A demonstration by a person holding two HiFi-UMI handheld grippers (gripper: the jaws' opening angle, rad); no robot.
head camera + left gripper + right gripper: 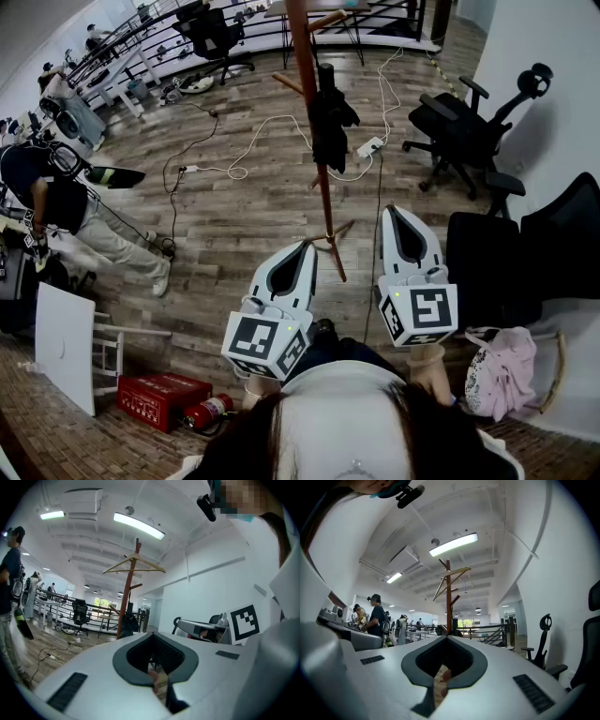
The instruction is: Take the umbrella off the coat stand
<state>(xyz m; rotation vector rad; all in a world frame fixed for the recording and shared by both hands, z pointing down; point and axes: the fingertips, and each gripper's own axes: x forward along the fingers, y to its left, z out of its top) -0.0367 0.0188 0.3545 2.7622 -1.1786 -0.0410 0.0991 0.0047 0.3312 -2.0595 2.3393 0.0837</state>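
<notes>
Straight ahead of my left claw [305, 246] the wood floor [234, 216] lies open up to the coat stand [322, 178]. On the right, black office chairs [459, 131] crowd the wall side. White cables [272, 127] trail over the floor around the stand. A person [66, 206] stands well off left.

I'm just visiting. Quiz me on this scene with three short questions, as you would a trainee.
1. True or false: the black umbrella hangs on the coat stand.
2. The right gripper holds: A the umbrella, B nothing, C a hanger?
3. What lies beside the red box?
Key: 1 true; 2 B, its jaws are shut and empty; 3 a fire extinguisher.
</notes>
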